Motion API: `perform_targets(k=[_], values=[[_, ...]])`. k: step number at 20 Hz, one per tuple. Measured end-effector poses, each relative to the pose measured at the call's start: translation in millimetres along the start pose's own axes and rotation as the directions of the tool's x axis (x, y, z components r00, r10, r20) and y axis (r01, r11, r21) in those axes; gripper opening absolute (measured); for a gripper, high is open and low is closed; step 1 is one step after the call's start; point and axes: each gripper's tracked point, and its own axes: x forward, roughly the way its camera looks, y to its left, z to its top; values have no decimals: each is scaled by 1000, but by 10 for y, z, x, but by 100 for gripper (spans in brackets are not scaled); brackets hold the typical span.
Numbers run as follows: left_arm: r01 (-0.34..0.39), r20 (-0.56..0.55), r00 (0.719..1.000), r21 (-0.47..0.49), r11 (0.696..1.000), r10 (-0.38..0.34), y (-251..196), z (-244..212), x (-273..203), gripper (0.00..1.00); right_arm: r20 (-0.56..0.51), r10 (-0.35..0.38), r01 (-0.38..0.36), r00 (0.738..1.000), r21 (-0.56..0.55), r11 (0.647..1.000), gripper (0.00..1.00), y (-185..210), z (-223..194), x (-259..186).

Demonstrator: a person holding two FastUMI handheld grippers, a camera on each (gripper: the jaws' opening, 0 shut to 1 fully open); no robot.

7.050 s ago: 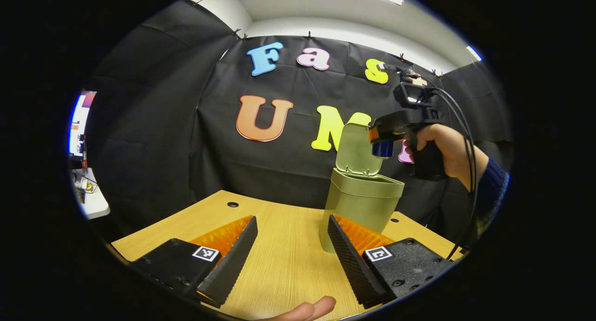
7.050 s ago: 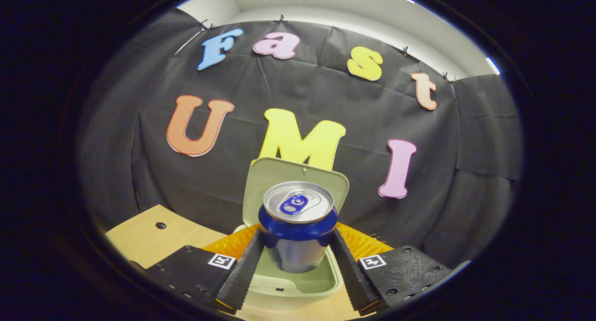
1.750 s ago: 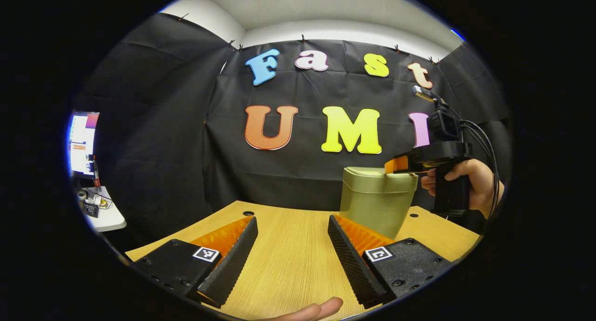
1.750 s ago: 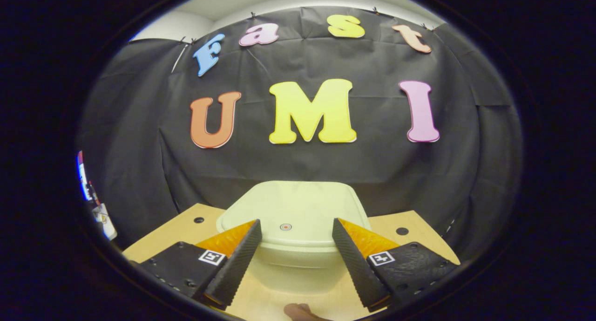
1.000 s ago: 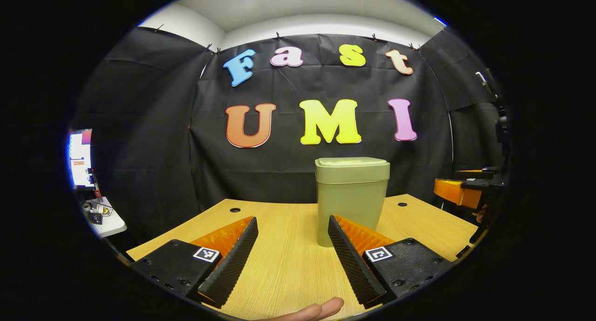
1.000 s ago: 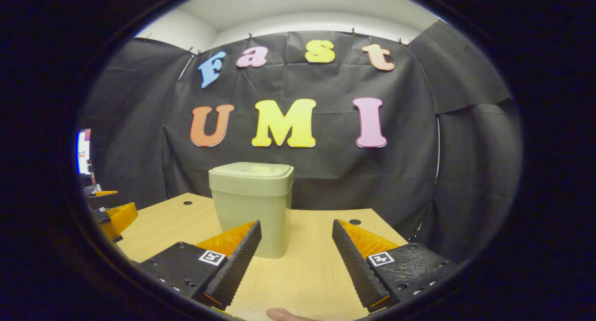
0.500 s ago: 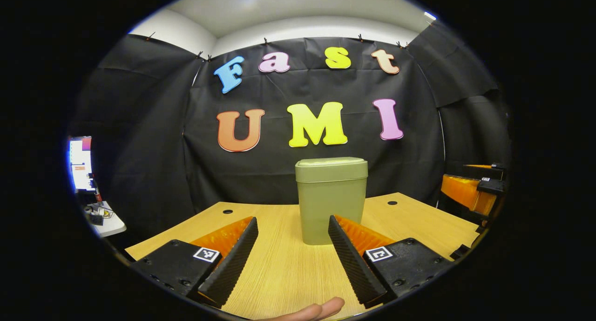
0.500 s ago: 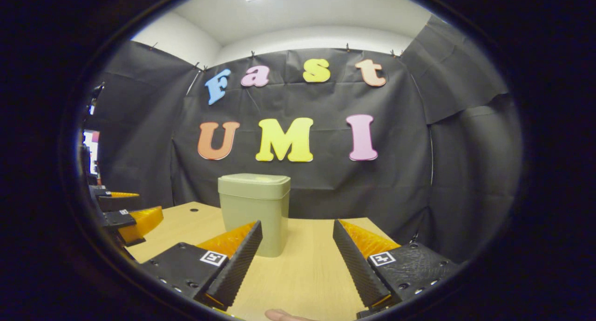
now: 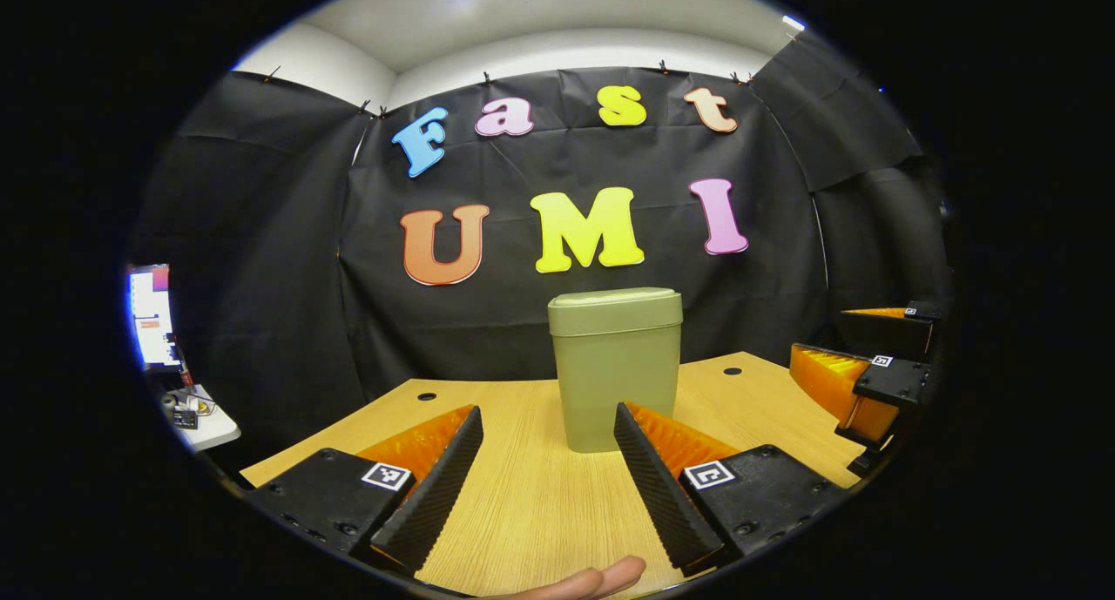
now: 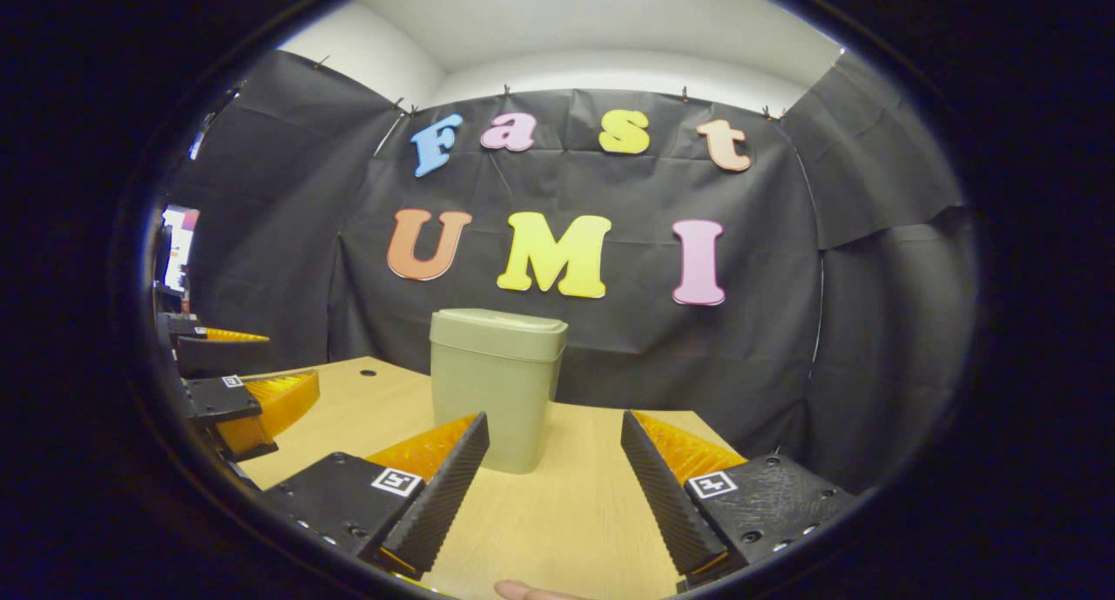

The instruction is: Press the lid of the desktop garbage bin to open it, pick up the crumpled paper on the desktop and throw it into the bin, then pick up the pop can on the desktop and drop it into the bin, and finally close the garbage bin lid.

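1. In the left gripper view, we see the garbage bin (image 9: 615, 369) standing mid-counter (image 9: 523, 495) with its lid (image 9: 615, 300) down; our left claw (image 9: 547, 469) gapes wide, holding nothing. No paper or can lies out, so we judge the task finished.
2. In the right gripper view, the right claw (image 10: 554, 482) gapes empty too, the bin just beyond it, and we find no readable label on it.
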Motion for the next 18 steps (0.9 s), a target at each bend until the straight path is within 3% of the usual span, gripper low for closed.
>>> perform_targets(k=[1, 4, 10, 11, 12, 18], values=[[2, -3, 1000, -4, 1000, -2, -7, -5, 9, 98, 0, 0, 0, 1000, 11, 1000, 98, 11, -2, -7], [-3, -19, 1000, -14, 1000, 3, 11, -42, 33, 98, 13, 2, -2, 1000, 22, 1000, 95, 29, 59, -53], [1, -25, 1000, -7, 1000, -1, -17, -74, 59, 98, 32, 11, -11, 999, -6, 1000, 98, 84, 92, -96], [3, -24, 1000, -7, 1000, -3, -24, -77, 57, 98, 29, 14, -14, 999, -4, 1000, 92, 100, 83, -91], [0, -25, 1000, -6, 1000, 0, -8, -76, 57, 98, 25, 17, -17, 1000, -3, 1000, 98, 106, 70, -87], [-6, -39, 999, -5, 1000, 6, 0, -115, 86, 98, 16, 27, -27, 1000, -11, 1000, 95, 139, 45, -75]])
